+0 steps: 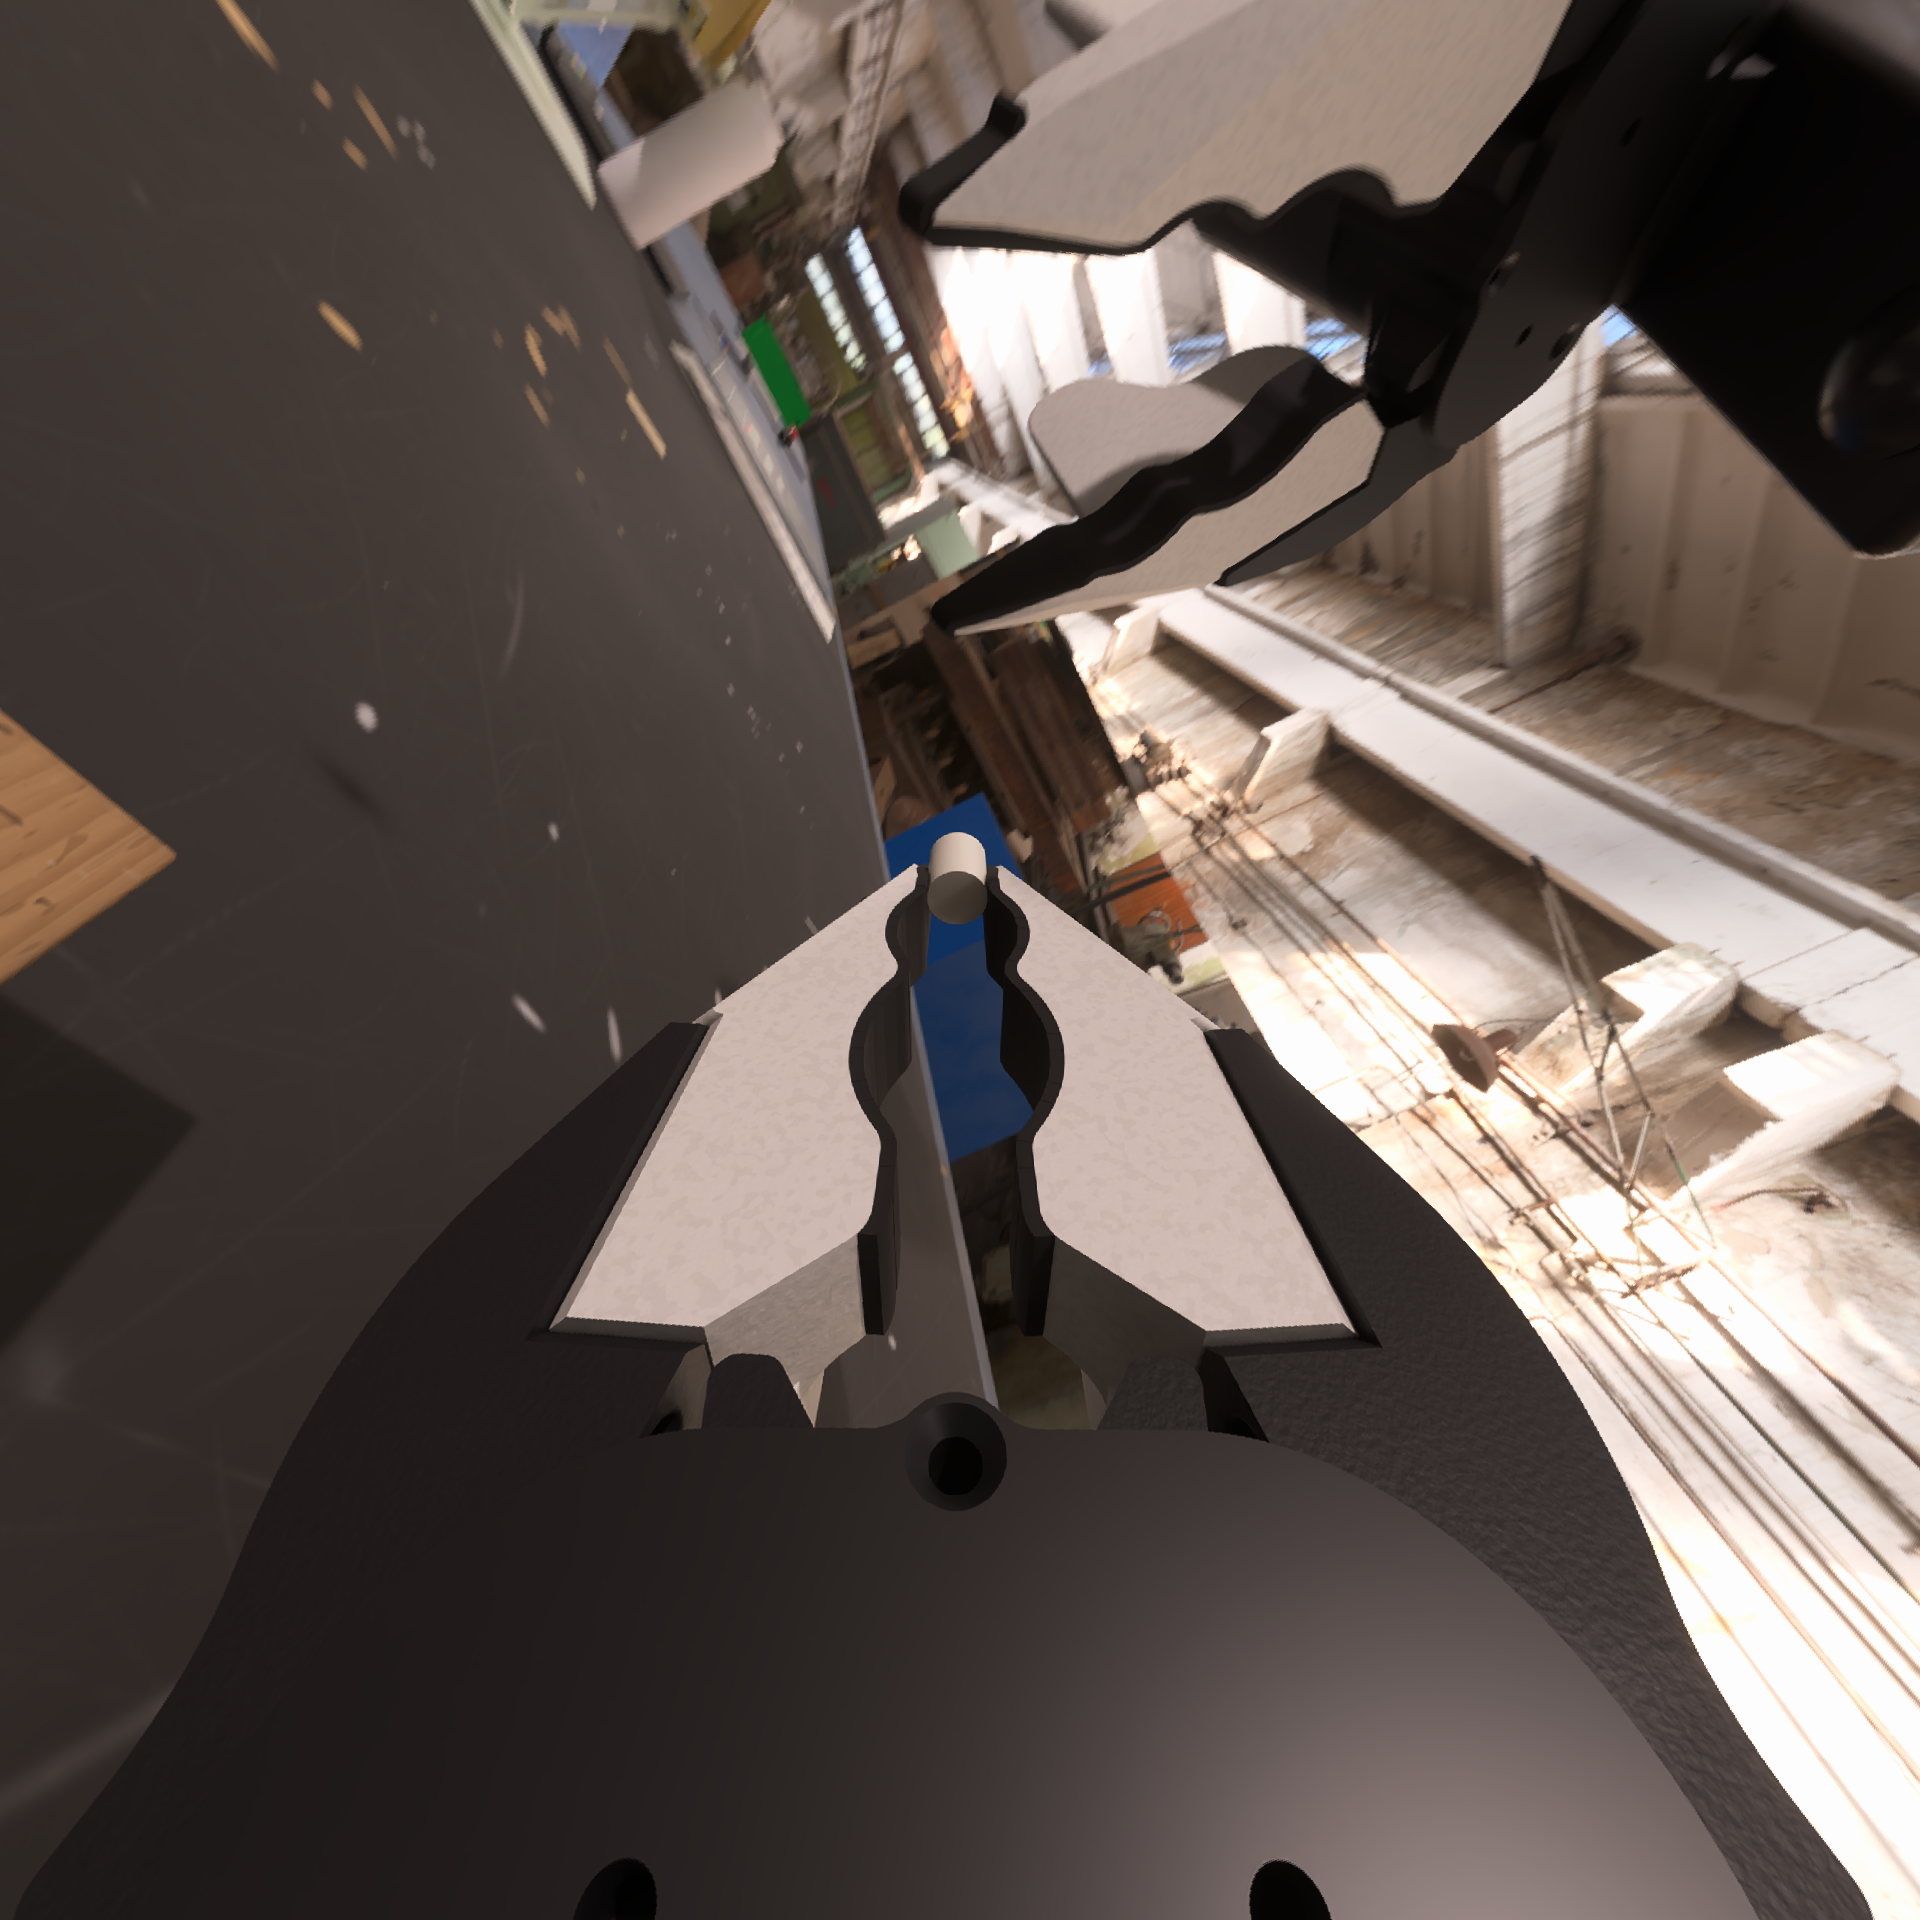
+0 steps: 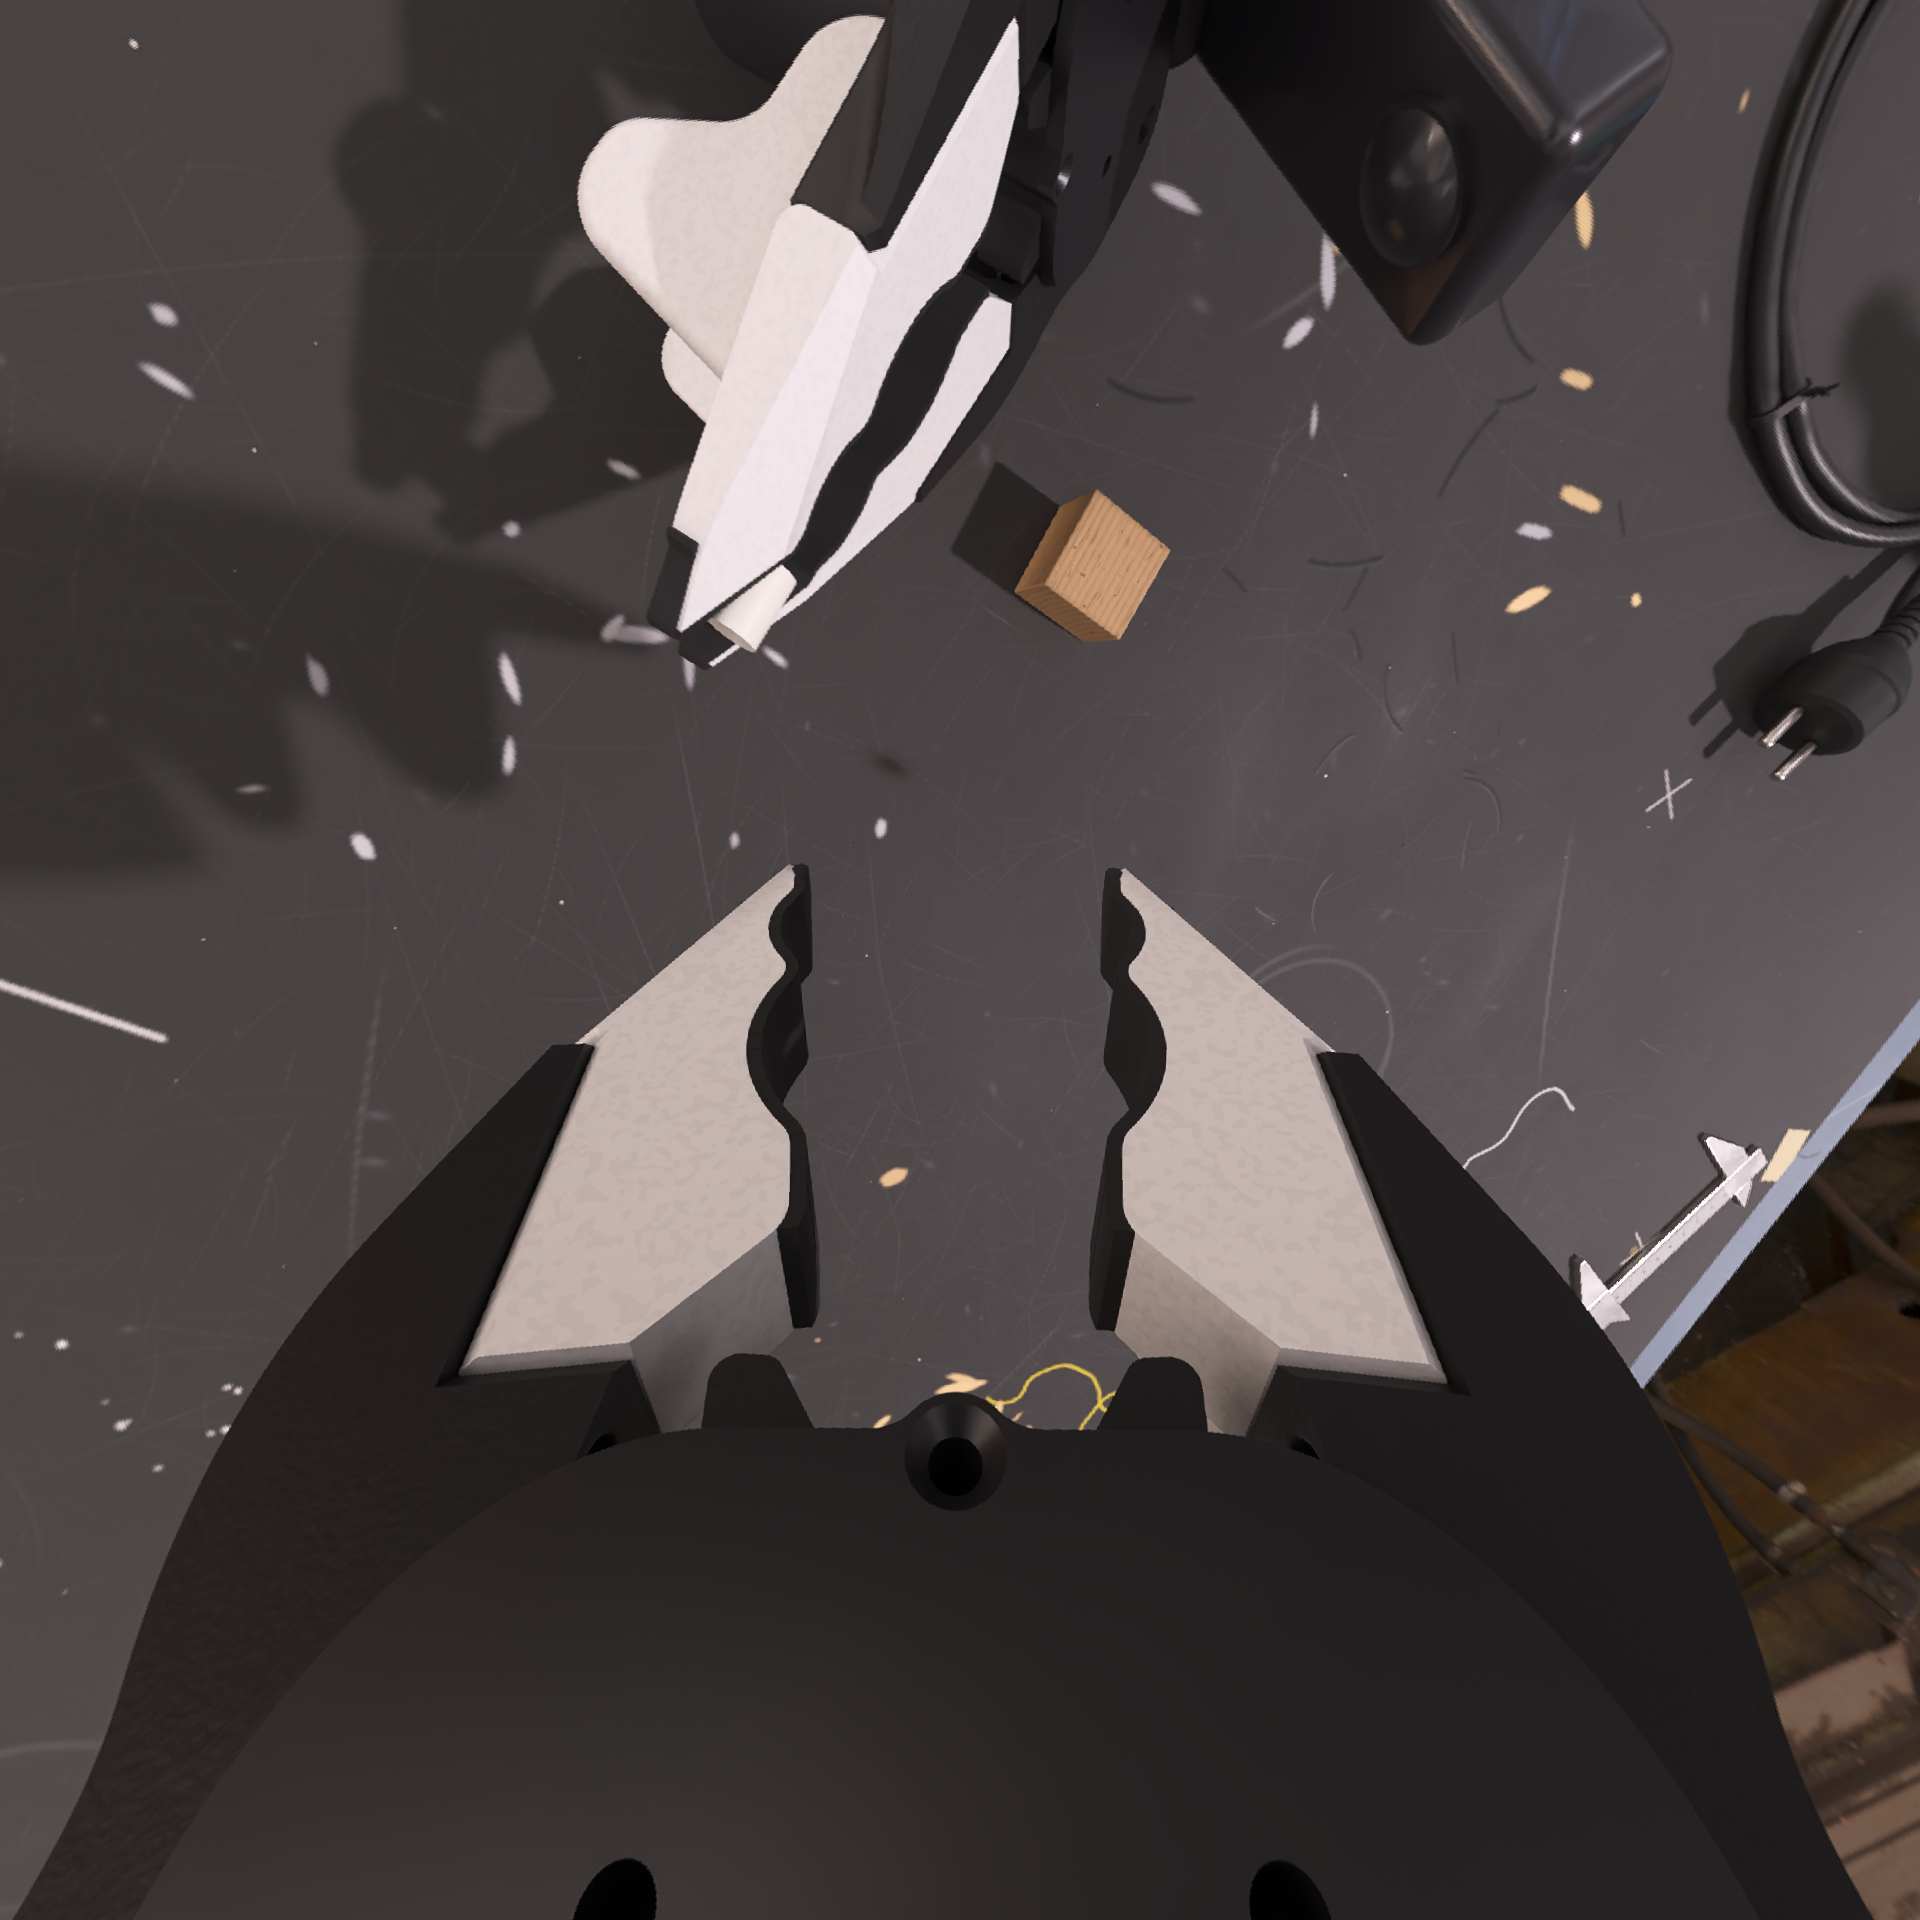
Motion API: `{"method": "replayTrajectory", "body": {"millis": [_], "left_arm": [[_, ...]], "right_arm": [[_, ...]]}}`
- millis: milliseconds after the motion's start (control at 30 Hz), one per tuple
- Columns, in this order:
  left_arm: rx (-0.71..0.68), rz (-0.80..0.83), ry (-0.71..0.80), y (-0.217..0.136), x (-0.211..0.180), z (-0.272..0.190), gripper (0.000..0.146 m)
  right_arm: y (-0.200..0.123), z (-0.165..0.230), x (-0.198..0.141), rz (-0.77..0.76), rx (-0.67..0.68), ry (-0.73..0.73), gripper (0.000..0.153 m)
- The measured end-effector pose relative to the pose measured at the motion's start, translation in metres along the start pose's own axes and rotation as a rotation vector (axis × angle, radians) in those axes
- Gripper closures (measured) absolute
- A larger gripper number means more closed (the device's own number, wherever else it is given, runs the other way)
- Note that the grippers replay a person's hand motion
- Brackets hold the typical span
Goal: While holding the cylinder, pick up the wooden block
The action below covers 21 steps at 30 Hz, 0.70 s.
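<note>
My left gripper [image 1: 956, 883] is shut on a small white cylinder [image 1: 956, 881], held at its fingertips above the dark table. In the right wrist view the left gripper [image 2: 732, 629] shows at the upper left with the cylinder [image 2: 750, 621] in its tips. The wooden block [image 2: 1093, 566] is a small light-brown cube on the table, just right of those tips; a corner of the block [image 1: 62, 842] shows at the left edge of the left wrist view. My right gripper [image 2: 956, 883] is open and empty, above the table, well short of the block. It also shows in the left wrist view [image 1: 935, 416].
The dark scratched table [image 2: 416, 935] has paint flecks. A black cable with a plug [image 2: 1808, 696] lies at the right. The table's edge [image 2: 1766, 1195] runs at the lower right, with a small white arrow mark [image 2: 1673, 1216] near it.
</note>
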<state>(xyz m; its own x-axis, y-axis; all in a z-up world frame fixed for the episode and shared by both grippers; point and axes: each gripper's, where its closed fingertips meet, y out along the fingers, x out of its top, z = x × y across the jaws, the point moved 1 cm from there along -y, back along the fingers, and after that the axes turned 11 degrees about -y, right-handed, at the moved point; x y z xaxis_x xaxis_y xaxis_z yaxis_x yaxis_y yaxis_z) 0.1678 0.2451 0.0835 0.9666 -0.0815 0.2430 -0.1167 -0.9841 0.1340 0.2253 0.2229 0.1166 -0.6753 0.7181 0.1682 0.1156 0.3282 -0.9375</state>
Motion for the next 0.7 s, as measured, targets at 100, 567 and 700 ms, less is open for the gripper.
{"method": "replayTrajectory", "body": {"millis": [100, 567, 700], "left_arm": [[-0.072, -0.069, 0.017, 0.000, 0.007, -0.007, 0.137], [-0.077, -0.224, 0.147, -0.010, 0.025, -0.015, 0.137], [-0.013, -0.460, 0.287, -0.042, 0.055, -0.025, 0.137]], "right_arm": [[-0.003, -0.003, 0.002, 0.039, 0.023, -0.026, 0.099], [-0.014, -0.024, -0.006, 0.002, -0.011, 0.167, 0.114], [-0.002, -0.032, -0.018, -0.162, -0.108, 0.384, 0.118]]}}
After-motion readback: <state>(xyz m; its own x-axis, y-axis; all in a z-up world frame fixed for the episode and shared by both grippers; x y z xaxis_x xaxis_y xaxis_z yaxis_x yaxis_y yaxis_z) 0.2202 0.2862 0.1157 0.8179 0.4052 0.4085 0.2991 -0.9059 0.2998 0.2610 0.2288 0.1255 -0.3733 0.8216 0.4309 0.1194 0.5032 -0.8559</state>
